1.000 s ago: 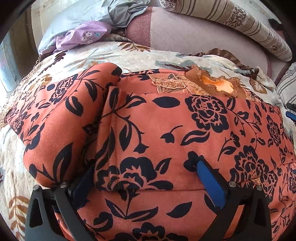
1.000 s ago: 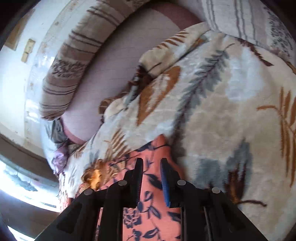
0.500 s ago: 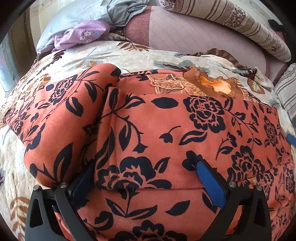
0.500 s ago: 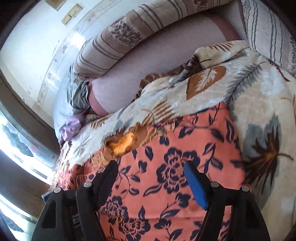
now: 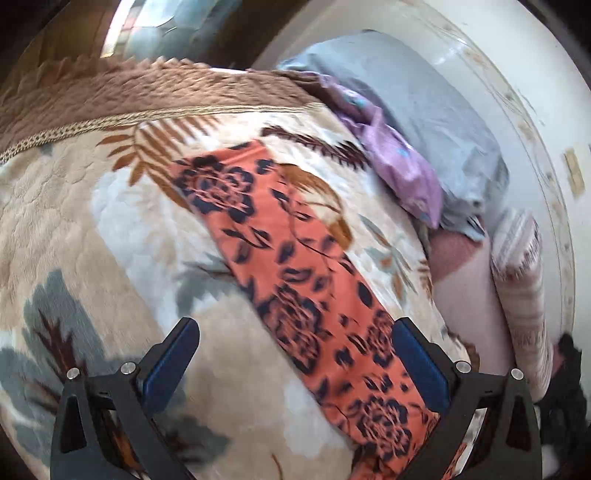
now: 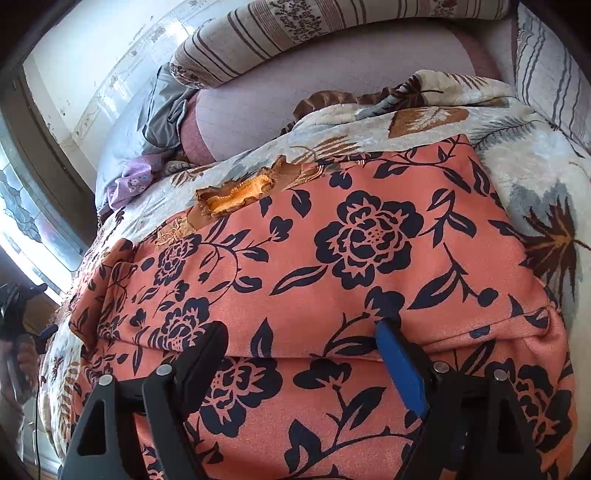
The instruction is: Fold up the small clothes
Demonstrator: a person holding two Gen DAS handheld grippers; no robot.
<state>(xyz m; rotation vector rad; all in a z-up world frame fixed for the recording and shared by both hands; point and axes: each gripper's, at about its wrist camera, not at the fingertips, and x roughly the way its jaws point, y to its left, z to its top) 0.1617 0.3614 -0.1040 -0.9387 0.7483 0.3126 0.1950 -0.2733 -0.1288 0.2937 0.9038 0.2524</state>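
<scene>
An orange garment with dark blue flowers (image 6: 369,236) lies folded on the floral blanket (image 6: 535,184), its frilled collar (image 6: 236,192) at the far side. My right gripper (image 6: 303,350) hovers over the garment's near fold; its jaws are opening, the pads pressing nothing and only flat cloth beneath them. In the blurred left wrist view a long strip of the same garment (image 5: 295,280) runs diagonally across the blanket (image 5: 110,221). My left gripper (image 5: 295,363) stands open above it, holding nothing. At the right wrist view's left edge a hand (image 6: 22,354) holds a black tool.
A purple cloth (image 5: 399,166) and a grey cloth (image 5: 424,103) lie bunched at the bed's head by the wall. A striped bolster (image 6: 332,33) and a pink sheet (image 6: 332,92) lie beyond the blanket. A window (image 6: 22,206) is at the left.
My right gripper went from nearly shut at the garment's corner to wide open over its middle. My left gripper swung off the garment's body and rolled, now facing the side strip.
</scene>
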